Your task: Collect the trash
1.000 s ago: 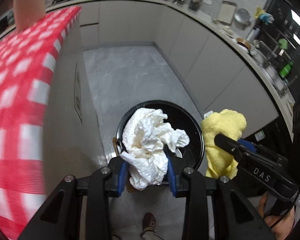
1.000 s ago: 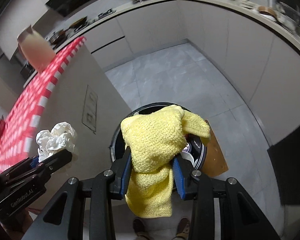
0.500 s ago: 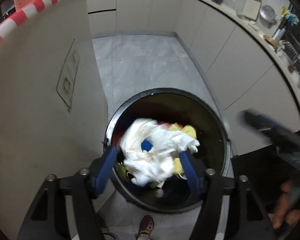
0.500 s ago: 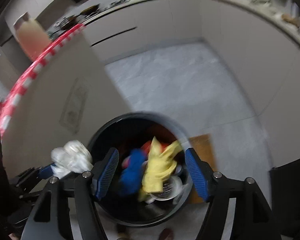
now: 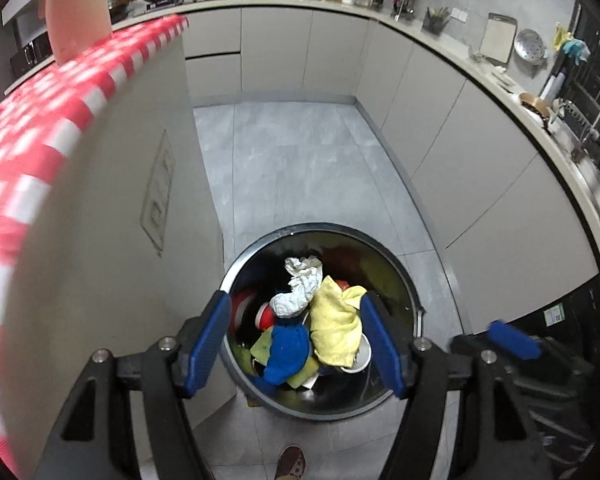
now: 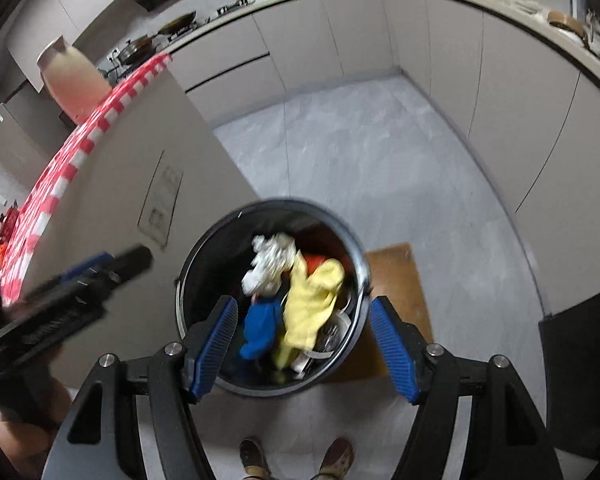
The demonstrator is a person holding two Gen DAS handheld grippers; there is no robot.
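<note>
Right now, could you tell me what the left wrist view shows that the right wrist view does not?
Only the left wrist view shows the white cutting board and round colander against the back wall. Only the right wrist view shows the brown mat beside the bin and both shoes. Both show the open bin holding the yellow cloth, white paper and blue cloth.

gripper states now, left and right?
Left gripper: open, empty, above the round black trash bin.
Right gripper: open, empty, above the same bin.
</note>
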